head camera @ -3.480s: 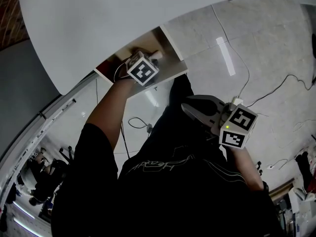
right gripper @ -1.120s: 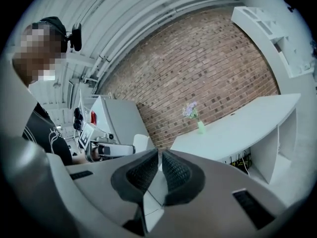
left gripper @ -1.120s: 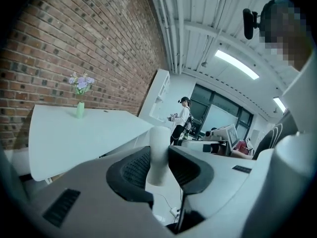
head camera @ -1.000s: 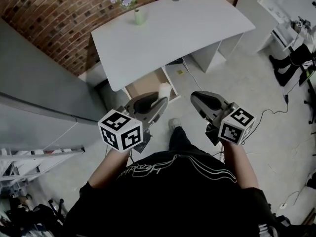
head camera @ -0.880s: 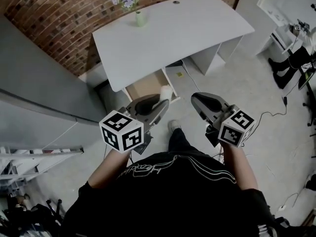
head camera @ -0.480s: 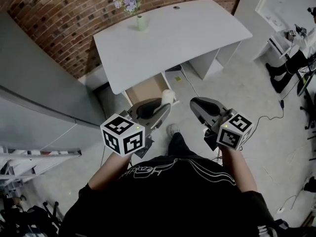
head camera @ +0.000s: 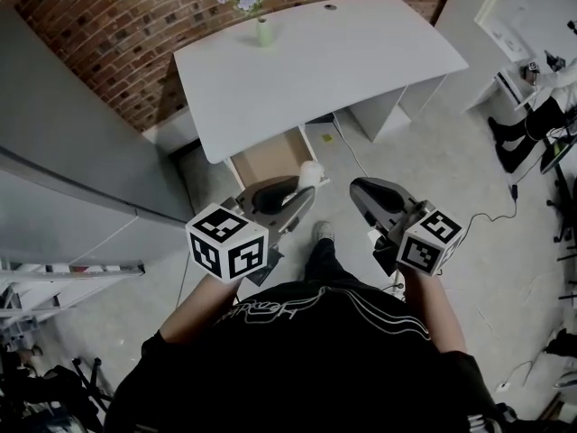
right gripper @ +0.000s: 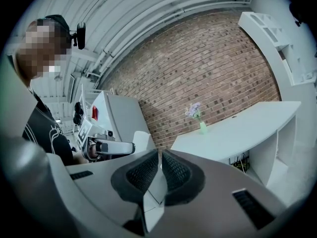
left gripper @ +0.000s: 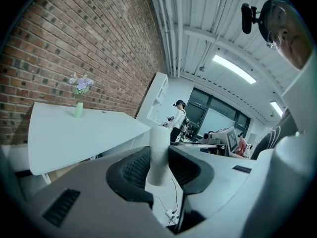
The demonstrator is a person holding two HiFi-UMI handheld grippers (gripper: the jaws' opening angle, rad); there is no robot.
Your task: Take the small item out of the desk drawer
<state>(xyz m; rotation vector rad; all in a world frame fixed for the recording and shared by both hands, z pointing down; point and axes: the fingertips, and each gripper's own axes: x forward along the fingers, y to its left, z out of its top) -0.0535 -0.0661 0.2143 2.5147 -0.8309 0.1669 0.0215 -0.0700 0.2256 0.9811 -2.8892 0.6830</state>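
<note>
Head view: a few secs ago the person was bent right over the drawer (head camera: 268, 155) w/ the left hand-held gripper (head camera: 293, 197) down inside it. Now they're standing back and that gripper is up at chest height on the near side of the drawer, w/ the small white cylinder (head camera: 309, 172) sticking out of its tip. It lines up w/ the drawer's front edge in the pic, but it sits in the jaws, so imo it's lifted clear. The drawer still hangs open under the bench (head camera: 315, 61). The right hand-held gripper (head camera: 361, 192) hangs just right of the drawer and hasn't rly moved in the last sec.

Left gripper view: both pads are clamped on the cylinder (left gripper: 159, 155), which stands upright between them w/ its top poking above the jaws. The grip looks same as a sec ago, no slipping afaict. The bench (left gripper: 84, 133) is off to the left, well apart.

Right gripper view: jaws pretty much together, nothing between them. It looks across at the left one w/ the cylinder (right gripper: 141, 140) in it.

So basically the item's out of the drawer and the task looks done, or as good as. Only thing left, if anything, would be putting it down somewhere
</note>
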